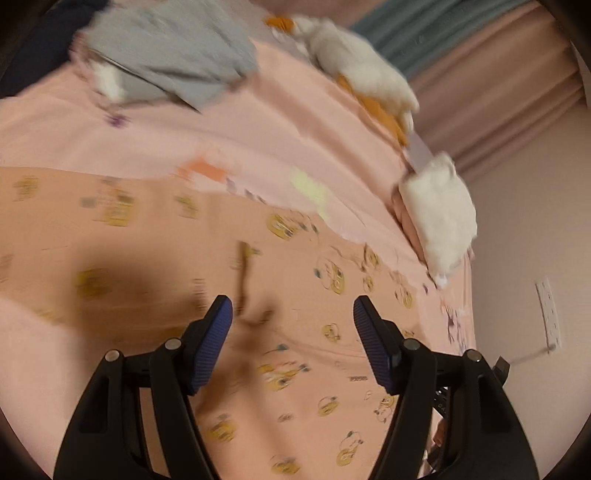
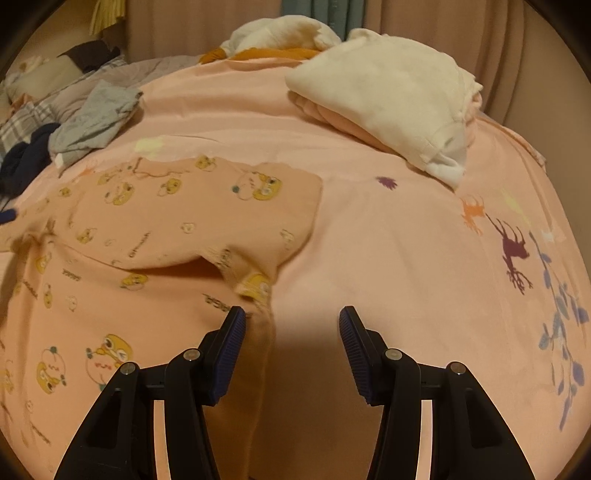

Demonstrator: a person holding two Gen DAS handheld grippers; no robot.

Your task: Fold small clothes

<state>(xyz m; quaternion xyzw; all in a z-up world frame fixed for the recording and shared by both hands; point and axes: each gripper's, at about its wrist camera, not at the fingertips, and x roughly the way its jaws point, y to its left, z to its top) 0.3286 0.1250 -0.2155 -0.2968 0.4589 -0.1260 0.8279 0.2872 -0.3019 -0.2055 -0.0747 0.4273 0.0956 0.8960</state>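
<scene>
A small peach garment printed with yellow cartoon faces (image 2: 155, 236) lies spread on the pink bedspread (image 2: 388, 236), its upper part folded over the lower. In the left wrist view the same garment (image 1: 295, 288) fills the foreground, blurred. My left gripper (image 1: 292, 314) hangs open above it with nothing between its blue pads. My right gripper (image 2: 291, 321) stands open at the garment's right edge, over a narrow fold of cloth, holding nothing.
A folded white fleece pile (image 2: 384, 96) sits at the far right of the bed, with white and orange clothes (image 2: 280, 40) behind it. A crumpled grey garment (image 2: 92, 122) and dark clothes (image 2: 26, 162) lie at the far left. Curtains (image 2: 424, 18) hang behind.
</scene>
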